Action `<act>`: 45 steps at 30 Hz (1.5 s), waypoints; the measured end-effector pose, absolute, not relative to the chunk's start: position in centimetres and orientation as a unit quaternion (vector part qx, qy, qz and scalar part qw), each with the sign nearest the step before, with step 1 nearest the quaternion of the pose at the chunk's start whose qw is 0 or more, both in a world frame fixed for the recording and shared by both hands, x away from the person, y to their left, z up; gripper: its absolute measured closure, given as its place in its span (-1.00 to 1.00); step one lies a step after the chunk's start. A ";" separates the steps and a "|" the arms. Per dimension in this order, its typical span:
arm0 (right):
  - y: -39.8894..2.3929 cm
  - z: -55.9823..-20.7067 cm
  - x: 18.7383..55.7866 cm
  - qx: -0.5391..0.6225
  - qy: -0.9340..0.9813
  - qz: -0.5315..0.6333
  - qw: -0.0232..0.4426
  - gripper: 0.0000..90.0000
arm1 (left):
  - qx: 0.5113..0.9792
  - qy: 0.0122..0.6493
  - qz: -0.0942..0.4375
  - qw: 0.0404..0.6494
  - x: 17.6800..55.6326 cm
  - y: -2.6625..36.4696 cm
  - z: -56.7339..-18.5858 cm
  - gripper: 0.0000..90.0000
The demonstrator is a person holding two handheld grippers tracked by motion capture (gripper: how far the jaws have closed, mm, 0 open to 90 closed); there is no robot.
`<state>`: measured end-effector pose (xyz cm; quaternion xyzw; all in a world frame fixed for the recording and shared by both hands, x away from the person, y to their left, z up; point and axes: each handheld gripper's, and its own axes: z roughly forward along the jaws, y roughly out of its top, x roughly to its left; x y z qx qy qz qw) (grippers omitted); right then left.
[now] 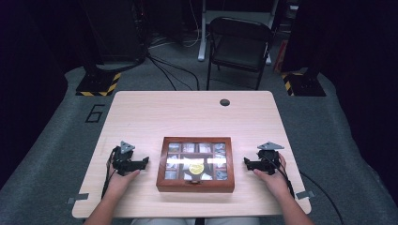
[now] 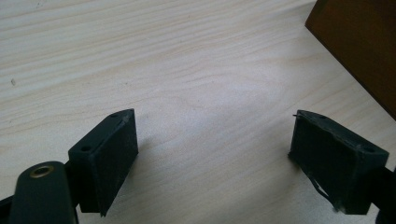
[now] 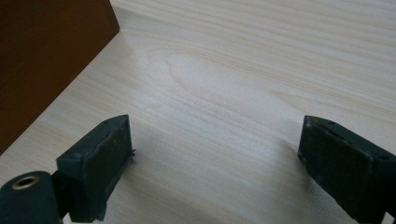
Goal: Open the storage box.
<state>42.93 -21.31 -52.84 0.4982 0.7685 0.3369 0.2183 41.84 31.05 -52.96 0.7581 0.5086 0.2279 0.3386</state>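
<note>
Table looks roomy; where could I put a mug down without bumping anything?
The widest bare stretch of the table is the far half, between the box and the small round hole. The near strip in front of the box is narrow. The sides are crowded by the left gripper and right gripper.

Wooden box (image 2: 362, 42) was cut off by the top and right edges in the left gripper view, one dark corner showing; same box ran off the left edge in the right gripper view; contents under its glass lid (image 1: 196, 161) were too small and glare-washed to identify from the high view; forearms were cropped at the bottom edge; far room was too dark to read.
</note>
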 end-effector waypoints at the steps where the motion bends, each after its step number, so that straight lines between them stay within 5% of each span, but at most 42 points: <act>1: -21.3 -52.8 42.9 0.498 0.769 0.337 0.218 -0.79 | 0.756 0.510 0.230 0.340 41.8 31.0 -53.0 -0.67; 31: -21.4 -52.8 42.8 0.504 0.762 0.340 0.222 -0.66 | 0.750 0.519 0.232 0.339 41.9 30.8 -53.0 -0.66; 37: -21.4 -51.9 42.6 0.515 0.768 0.321 0.204 -0.31 | 0.730 0.545 0.192 0.365 41.6 31.2 -52.4 -0.46; 45: -20.6 -50.4 41.3 0.492 0.780 0.327 0.208 -0.29 | 0.720 0.560 0.165 0.376 41.0 31.5 -51.7 -0.36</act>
